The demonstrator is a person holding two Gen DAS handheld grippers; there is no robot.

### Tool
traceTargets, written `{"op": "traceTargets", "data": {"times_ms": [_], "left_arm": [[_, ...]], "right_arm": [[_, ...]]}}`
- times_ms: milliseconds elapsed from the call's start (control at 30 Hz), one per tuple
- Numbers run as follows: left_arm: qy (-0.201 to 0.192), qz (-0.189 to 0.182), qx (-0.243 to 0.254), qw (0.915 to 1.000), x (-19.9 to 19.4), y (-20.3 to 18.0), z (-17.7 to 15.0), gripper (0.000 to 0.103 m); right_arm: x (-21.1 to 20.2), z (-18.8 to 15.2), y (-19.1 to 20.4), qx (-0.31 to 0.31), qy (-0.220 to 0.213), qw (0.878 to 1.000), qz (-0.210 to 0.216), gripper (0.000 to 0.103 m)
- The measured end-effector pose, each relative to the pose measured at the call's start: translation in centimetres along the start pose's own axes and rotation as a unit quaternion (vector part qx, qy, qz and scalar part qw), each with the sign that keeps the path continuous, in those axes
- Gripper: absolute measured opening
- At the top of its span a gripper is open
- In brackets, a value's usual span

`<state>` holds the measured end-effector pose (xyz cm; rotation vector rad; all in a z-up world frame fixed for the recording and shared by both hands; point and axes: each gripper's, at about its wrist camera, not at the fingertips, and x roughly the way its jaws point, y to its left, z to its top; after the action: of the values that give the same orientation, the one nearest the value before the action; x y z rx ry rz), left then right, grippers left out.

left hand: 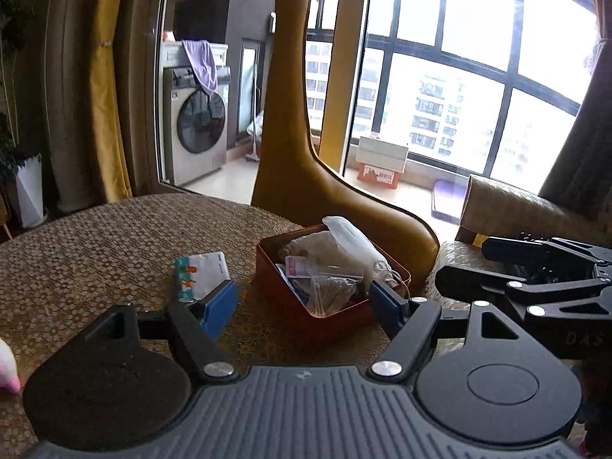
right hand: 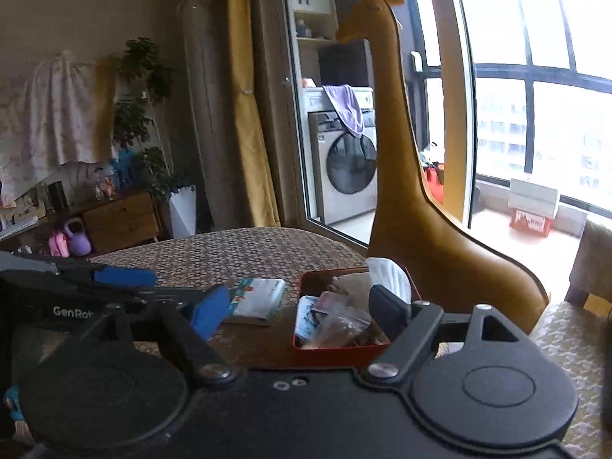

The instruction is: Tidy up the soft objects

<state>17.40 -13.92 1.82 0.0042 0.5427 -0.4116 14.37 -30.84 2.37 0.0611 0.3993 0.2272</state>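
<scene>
Both tools are held above the near edge of the desk (left hand: 95,237), angled down toward a red box (left hand: 279,290) that stands near the desk's far right side, in front of a tall giraffe figure (left hand: 290,126). The left tool (left hand: 302,300) has its blue pads spread wide with nothing between them; the box is visible through the gap but is not touched. The right tool (right hand: 302,311) likewise stands apart and empty, with the box framed between its fingers; in the left view its dark body appears at the right edge, just beside the left tool. The box already holds soft items: a white bag (left hand: 346,237) rising above the rim, a clear packet of cotton swabs (left hand: 331,290) at the front, and other small packets pressed in around them. The packing appears deliberate, with the bulky bag at the back and flat packets forward, so the contents stay inside the walls. One tissue pack (left hand: 201,269) lies flat on the desk just beside the box on its left, outside it. A pink and white soft toy (left hand: 8,369) shows at the left edge of the left view. Judged from this layout, the tissue pack is the likely remaining item, and the open, empty pads suit an approach to it.
</scene>
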Motion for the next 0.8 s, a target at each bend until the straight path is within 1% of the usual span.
{"op": "traceTargets", "data": {"times_ms": [67, 133, 300, 433, 467, 533, 700, 800], "left_arm": [[-0.009, 0.0, -0.002, 1.0, -0.9, 0.1, -0.5, 0.076], [-0.012, 0.001, 0.0, 0.9999, -1.6, 0.0, -1.1, 0.083], [-0.019, 0.003, 0.01, 0.9998, -3.2, -0.4, -2.2, 0.084], [-0.017, -0.007, 0.002, 0.9998, -4.3, -0.5, -2.7, 0.09], [-0.017, -0.009, 0.001, 0.9998, -4.5, -0.5, -2.8, 0.091], [-0.017, -0.008, -0.001, 0.9998, -5.0, -0.5, -2.9, 0.097], [-0.028, -0.003, -0.005, 0.9996, -6.0, -0.4, -3.1, 0.102], [-0.032, 0.002, -0.01, 0.9994, -6.5, -0.2, -3.2, 0.102]], "right_arm": [[-0.6, -0.4, 0.5, -0.002, -0.007, 1.0, 0.003, 0.081], [-1.1, -0.8, 0.8, 0.001, -0.011, 1.0, 0.005, 0.082], [-2.2, -1.8, 1.5, 0.003, -0.017, 1.0, 0.004, 0.088], [-3.0, -2.4, 1.6, 0.011, -0.017, 1.0, 0.01, 0.088], [-3.2, -2.5, 1.6, 0.013, -0.019, 1.0, 0.01, 0.089], [-3.7, -2.6, 1.4, 0.021, -0.021, 1.0, 0.009, 0.092], [-4.7, -3.1, 1.8, 0.018, -0.025, 0.999, 0.011, 0.1], [-5.2, -3.1, 2.4, 0.014, -0.029, 0.999, 0.008, 0.103]]}}
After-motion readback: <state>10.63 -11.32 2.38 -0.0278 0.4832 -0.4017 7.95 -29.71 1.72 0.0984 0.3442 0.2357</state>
